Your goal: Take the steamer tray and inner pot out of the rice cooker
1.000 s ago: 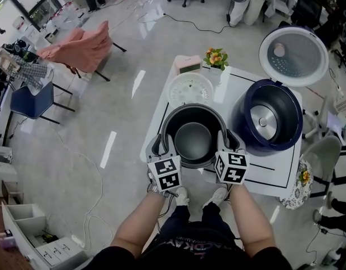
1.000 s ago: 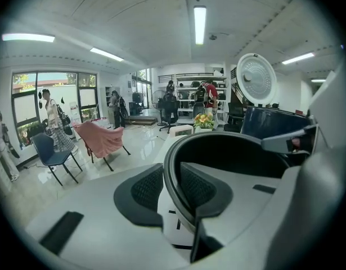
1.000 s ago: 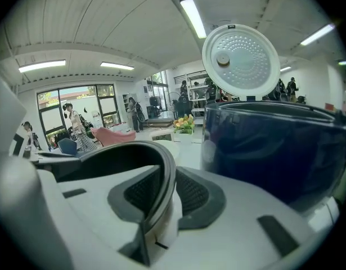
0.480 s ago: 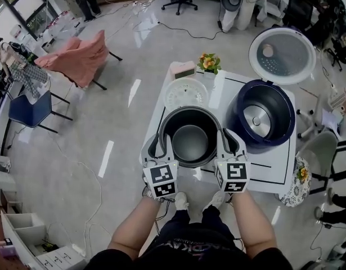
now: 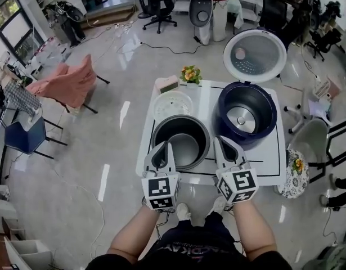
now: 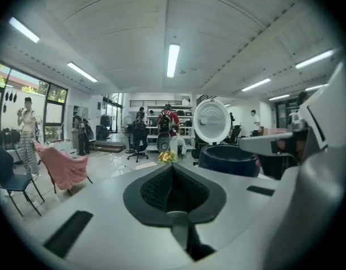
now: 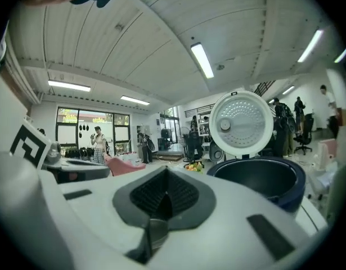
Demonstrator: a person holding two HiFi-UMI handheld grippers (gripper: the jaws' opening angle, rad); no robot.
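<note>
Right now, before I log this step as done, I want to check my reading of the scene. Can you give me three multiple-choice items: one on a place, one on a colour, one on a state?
1. Where is the steamer tray relative to the rice cooker?
A. inside it
B. on the table, to its left
C. on top of it

2. What colour is the rice cooker's outer body?
A. red
B. green
C. dark blue

3. How is the rice cooker's lid?
A. open, standing up behind the body
B. shut
C. taken off and lying flat on the table

Answers:
1. B, the white tray lies on the tabletop left of the cooker in the head view.
2. C, the body's rim and wall show dark blue.
3. A, the round white underside of the lid faces out above the open body.
</note>
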